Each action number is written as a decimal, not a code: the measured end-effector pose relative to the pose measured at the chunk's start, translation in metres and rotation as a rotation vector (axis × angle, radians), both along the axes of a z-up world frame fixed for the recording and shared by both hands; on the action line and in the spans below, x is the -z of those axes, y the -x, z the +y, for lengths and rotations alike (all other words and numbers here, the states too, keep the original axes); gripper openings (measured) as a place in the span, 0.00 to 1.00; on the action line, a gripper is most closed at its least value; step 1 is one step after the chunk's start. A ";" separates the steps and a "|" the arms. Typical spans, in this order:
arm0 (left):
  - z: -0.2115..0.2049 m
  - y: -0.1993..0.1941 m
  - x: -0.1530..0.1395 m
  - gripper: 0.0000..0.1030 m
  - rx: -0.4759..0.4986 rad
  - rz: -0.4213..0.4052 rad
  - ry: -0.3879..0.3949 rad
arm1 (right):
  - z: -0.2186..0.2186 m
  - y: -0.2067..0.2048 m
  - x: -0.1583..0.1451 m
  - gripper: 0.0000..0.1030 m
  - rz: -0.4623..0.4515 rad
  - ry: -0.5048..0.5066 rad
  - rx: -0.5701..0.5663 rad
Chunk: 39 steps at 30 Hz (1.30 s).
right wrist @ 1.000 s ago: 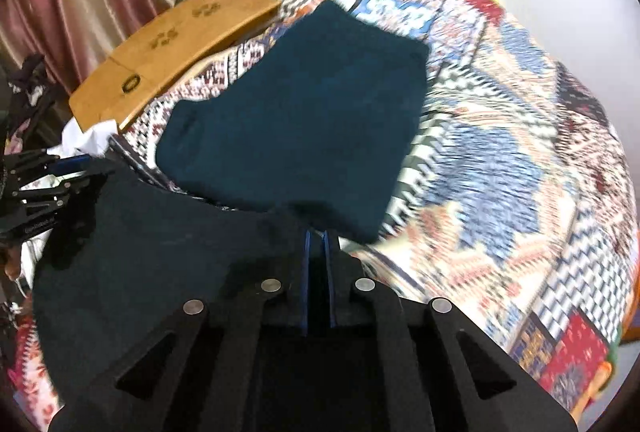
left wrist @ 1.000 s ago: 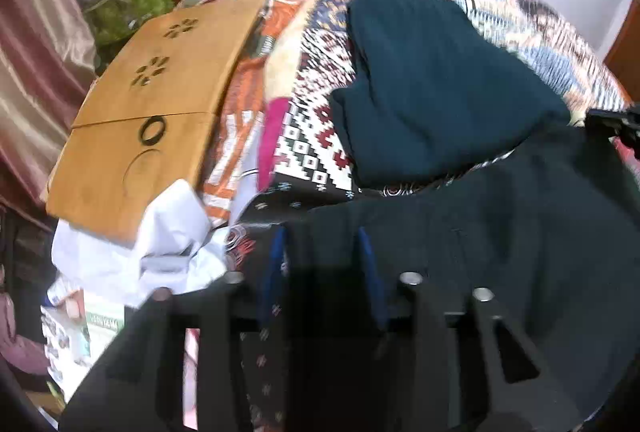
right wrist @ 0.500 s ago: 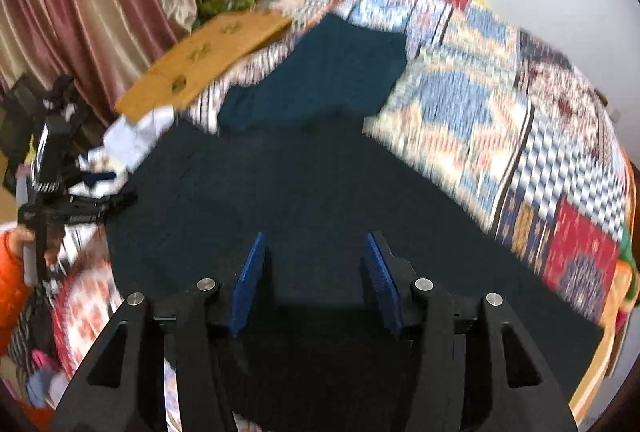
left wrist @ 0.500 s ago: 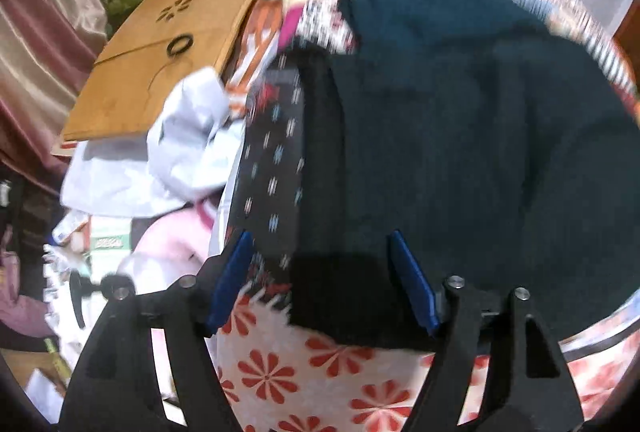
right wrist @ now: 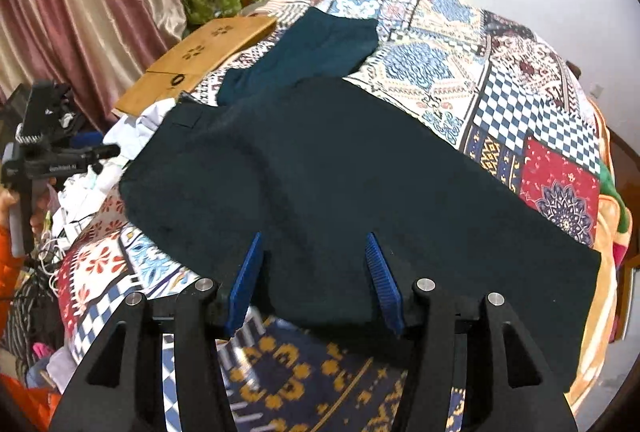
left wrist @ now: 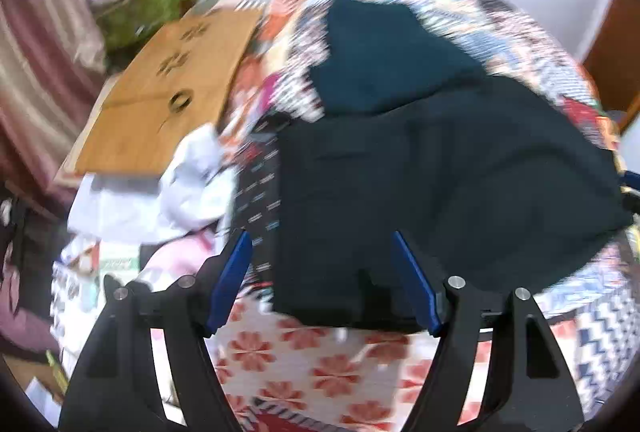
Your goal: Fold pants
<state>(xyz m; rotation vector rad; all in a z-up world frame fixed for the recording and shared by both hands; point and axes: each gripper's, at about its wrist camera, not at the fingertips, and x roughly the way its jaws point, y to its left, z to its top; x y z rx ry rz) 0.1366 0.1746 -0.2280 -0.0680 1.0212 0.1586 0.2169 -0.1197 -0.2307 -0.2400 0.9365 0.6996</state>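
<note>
Two grippers, both spread wide and holding nothing. I see the dark navy cotton pants (right wrist: 340, 184) lying flat across the patchwork quilt bed (right wrist: 500, 72), one end toward ten o'clock, the other trailing to four o'clock in the right wrist view. My right gripper (right wrist: 314, 276) hovers over the near edge at six o'clock; my left gripper (left wrist: 324, 272) sits over the pants' near hem. A folded teal garment (right wrist: 316, 52) lies at twelve o'clock, its near edge under the pants. For a clean fold I would pinch both corners of one end evenly, lift together, and carry them level onto the opposite end, avoiding the teal piece.
</note>
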 end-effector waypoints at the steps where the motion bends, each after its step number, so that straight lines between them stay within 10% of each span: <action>1: -0.013 0.001 -0.006 0.70 0.034 -0.018 0.007 | 0.003 0.004 -0.002 0.48 -0.002 -0.006 -0.017; 11: -0.102 -0.004 0.018 0.67 0.281 0.018 -0.010 | 0.063 0.019 0.016 0.48 0.029 -0.012 -0.231; 17: -0.126 -0.005 0.020 0.26 0.346 -0.033 -0.052 | 0.087 0.017 0.030 0.45 -0.003 0.035 -0.286; 25: -0.111 0.001 0.006 0.12 0.325 -0.069 -0.023 | 0.082 0.009 0.023 0.08 0.102 -0.069 -0.270; 39: -0.092 0.017 0.000 0.09 0.231 -0.032 0.034 | 0.063 0.024 0.017 0.24 0.144 -0.106 -0.241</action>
